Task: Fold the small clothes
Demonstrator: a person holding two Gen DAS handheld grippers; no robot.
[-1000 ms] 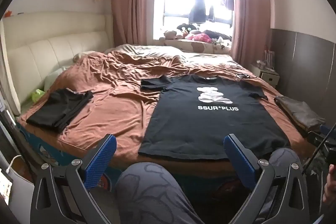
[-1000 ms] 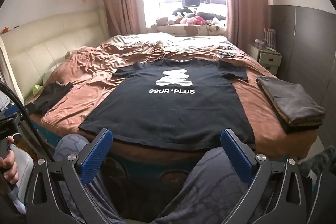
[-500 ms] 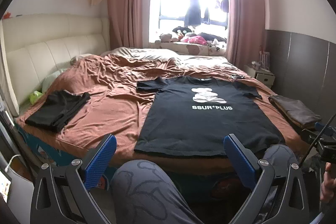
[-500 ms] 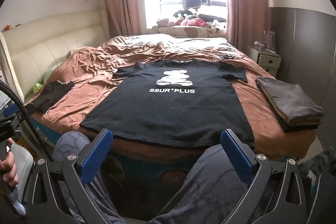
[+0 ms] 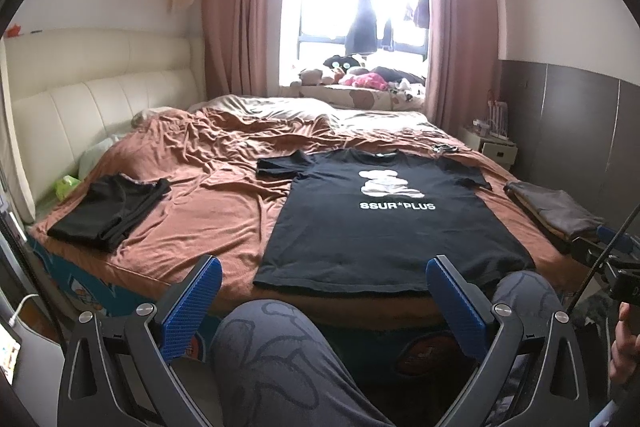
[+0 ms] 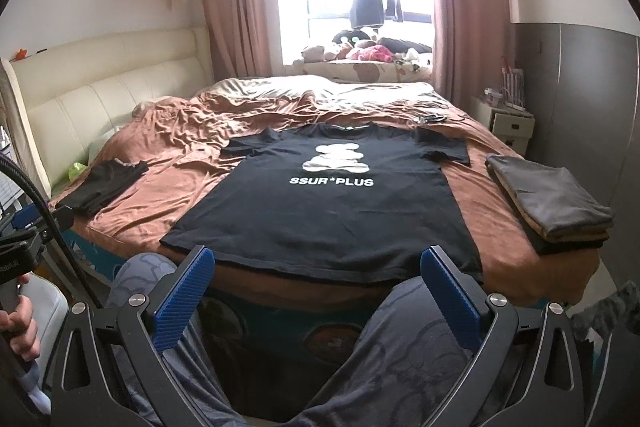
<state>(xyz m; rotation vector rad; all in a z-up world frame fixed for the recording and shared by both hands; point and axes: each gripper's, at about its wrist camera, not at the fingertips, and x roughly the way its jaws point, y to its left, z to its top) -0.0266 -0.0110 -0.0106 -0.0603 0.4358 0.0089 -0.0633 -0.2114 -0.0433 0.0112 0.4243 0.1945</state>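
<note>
A black T-shirt (image 5: 384, 227) with a white bear and "SSUR*PLUS" print lies flat and spread out on the brown bed sheet, hem toward me; it also shows in the right wrist view (image 6: 332, 203). My left gripper (image 5: 320, 301) is open and empty, held back from the bed above the person's knee, short of the hem. My right gripper (image 6: 316, 291) is open and empty too, also short of the hem.
A folded black garment (image 5: 108, 211) lies at the bed's left front corner. A stack of folded grey-brown clothes (image 6: 548, 203) lies at the right edge. The person's patterned trouser knees (image 5: 276, 355) are between the grippers and the bed. A white nightstand (image 6: 508, 123) stands at the far right.
Both grippers have drawn back and tilted up slightly, so the shirt sits a bit farther and lower in view. Nothing was grasped; the jaws stayed open.
</note>
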